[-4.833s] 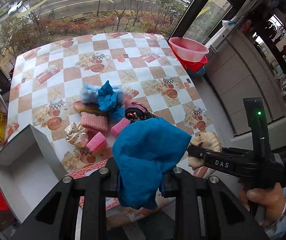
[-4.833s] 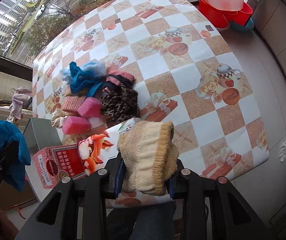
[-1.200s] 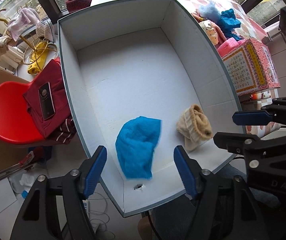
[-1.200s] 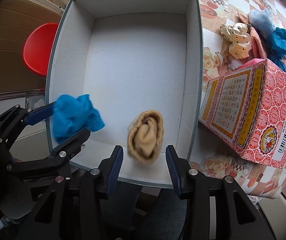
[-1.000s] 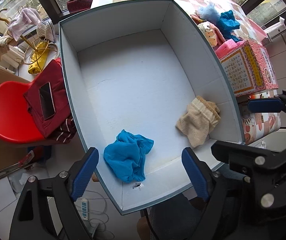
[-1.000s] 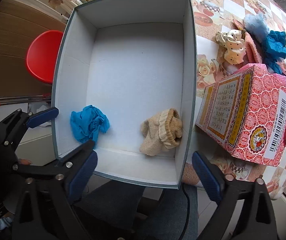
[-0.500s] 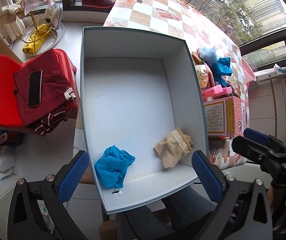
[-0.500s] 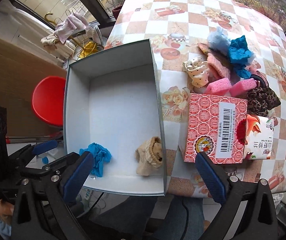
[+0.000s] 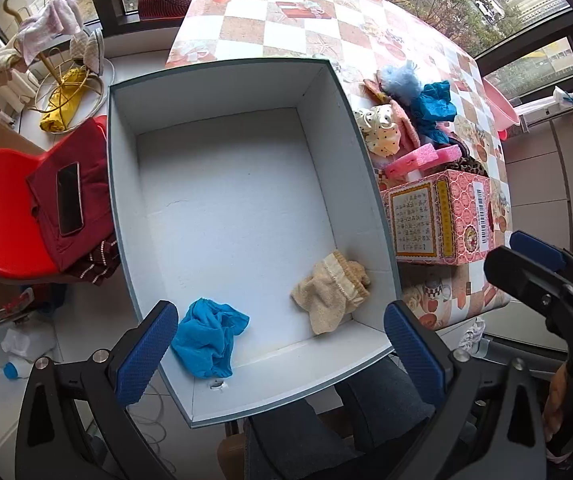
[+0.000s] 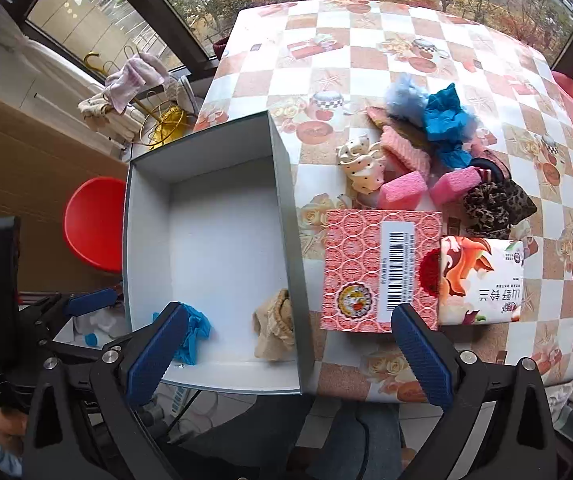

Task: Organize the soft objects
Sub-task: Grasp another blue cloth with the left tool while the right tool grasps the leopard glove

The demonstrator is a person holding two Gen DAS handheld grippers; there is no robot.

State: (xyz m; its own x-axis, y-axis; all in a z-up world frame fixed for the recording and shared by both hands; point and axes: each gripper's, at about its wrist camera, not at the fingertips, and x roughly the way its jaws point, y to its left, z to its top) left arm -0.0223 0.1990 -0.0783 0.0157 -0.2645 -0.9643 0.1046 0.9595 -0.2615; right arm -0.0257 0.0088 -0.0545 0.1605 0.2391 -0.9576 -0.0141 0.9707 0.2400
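Left claw (image 9: 280, 336) spread wide, jaws just opened, nothing between; right claw (image 10: 286, 344) likewise. Both above white box (image 9: 222, 208). Blue cloth (image 9: 206, 338) at box's 7 o'clock corner, beige sock (image 9: 328, 294) at 5. Remaining soft pile (image 10: 426, 152) on counter (image 10: 366, 60), 1 o'clock of box.

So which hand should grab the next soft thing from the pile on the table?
Probably the right gripper: it is open, empty, and on the side of the box nearest the pile. The left gripper, also open, hangs over the box's far side.
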